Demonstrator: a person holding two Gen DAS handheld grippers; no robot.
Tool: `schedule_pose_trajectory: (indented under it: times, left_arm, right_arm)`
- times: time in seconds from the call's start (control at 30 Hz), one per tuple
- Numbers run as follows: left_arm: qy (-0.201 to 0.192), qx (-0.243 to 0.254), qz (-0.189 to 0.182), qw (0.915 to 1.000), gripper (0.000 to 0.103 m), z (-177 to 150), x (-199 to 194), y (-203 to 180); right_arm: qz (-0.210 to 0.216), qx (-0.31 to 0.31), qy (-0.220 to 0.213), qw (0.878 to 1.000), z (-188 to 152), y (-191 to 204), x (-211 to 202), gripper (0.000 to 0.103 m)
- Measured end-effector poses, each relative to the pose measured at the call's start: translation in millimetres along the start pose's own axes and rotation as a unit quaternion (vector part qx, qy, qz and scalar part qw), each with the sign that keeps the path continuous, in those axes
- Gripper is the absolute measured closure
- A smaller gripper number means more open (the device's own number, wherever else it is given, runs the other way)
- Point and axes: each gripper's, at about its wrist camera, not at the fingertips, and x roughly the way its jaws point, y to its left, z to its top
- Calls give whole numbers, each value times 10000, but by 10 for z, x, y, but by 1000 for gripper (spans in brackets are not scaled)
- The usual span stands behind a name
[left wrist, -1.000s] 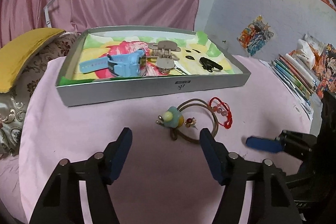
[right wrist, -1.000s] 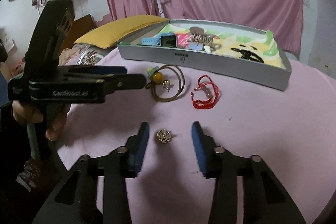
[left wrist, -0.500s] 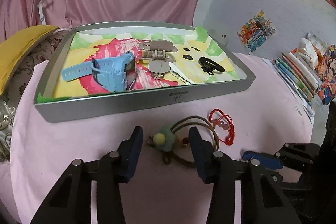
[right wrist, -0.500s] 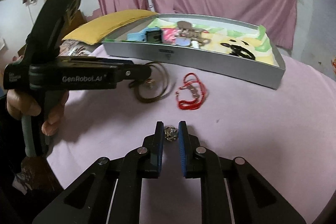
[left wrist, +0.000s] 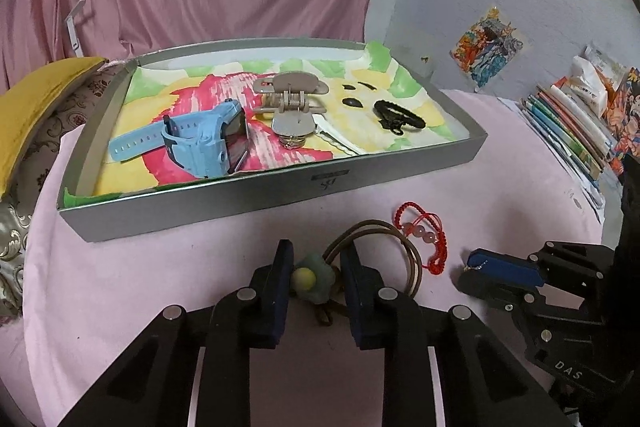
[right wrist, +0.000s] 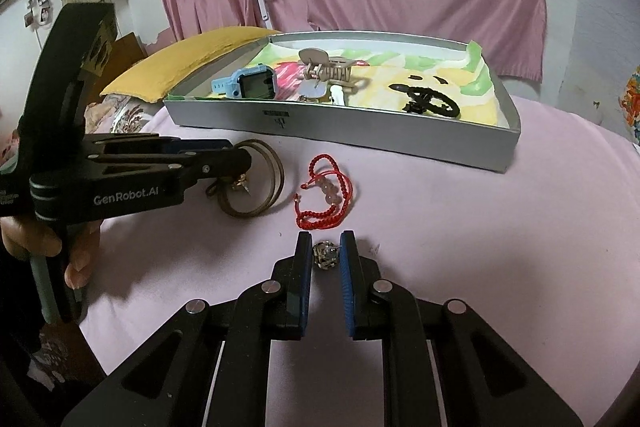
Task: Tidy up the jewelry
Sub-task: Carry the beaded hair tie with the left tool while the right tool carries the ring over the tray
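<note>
On pink cloth (right wrist: 480, 227) | L tool (left wrist: 316, 277) clamps green-yellow hair tie (left wrist: 310, 278) | R tool (right wrist: 325, 255) grips silver charm (right wrist: 325, 254)

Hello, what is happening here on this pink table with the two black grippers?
A person is sorting jewelry into the grey tray. The left gripper has its fingers on both sides of the green charm of a brown hair tie. The right gripper is closed around a small metal bead. A red bracelet lies on the cloth between them, not yet picked up. A blue watch, a beige hair clip and a black hair tie are already in the tray.
</note>
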Motion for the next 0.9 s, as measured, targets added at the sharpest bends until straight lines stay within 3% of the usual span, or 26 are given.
schedule_pose_trajectory:
  times: [0.23, 0.43, 0.73, 0.9]
  left_arm:
    - [-569, -35, -55, 9984, 84, -18, -278, -10]
    - [-1171, -45, -41, 9931, 84, -2, -488, -51]
    - [-2276, -286, 26, 9733, 84, 167, -734, -86]
    - [-2704, -412, 254, 9615, 84, 323, -745, -83]
  right_arm:
    - [86, 52, -284, 9995, 47, -12, -85, 91]
    - [156, 30, -784, 9968, 146, 10, -241, 91]
    - [2, -9, -1733, 9849, 474, -55, -477, 91]
    - [-113, -35, -2236, 9746, 719, -77, -575, 91]
